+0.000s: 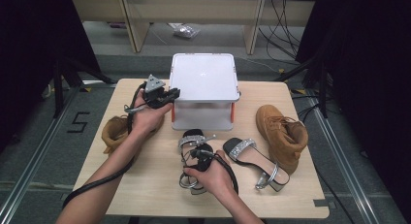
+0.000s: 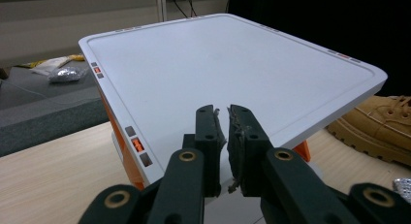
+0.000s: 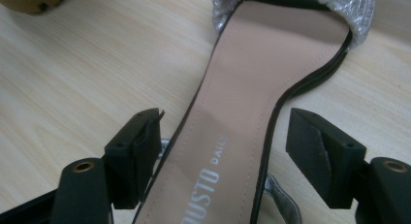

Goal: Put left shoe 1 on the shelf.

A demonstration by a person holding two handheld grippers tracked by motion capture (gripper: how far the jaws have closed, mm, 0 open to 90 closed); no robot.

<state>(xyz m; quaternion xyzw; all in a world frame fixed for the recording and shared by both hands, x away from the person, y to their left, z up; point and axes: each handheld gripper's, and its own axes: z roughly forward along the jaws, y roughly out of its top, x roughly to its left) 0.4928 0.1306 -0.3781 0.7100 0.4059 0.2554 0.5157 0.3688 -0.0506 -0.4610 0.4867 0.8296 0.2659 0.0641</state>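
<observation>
A white lidded box (image 1: 203,78) with orange latches stands at the back middle of the table. My left gripper (image 1: 167,94) is at the box's left edge; in the left gripper view its jaws (image 2: 222,111) are shut, empty, and level with the lid (image 2: 232,64) at its near corner. A black sandal with a silver strap (image 1: 193,136) lies in front of the box. My right gripper (image 1: 199,153) hangs over it, open (image 3: 225,120), with one finger (image 3: 138,141) on each side of the beige insole (image 3: 257,83). A matching sandal (image 1: 252,158) lies to its right.
One tan boot (image 1: 283,134) lies on its side at the table's right, also seen as a tan boot (image 2: 383,122) beyond the box. Another tan boot (image 1: 114,129) sits at the left, partly behind my left forearm. Cables trail from both grippers.
</observation>
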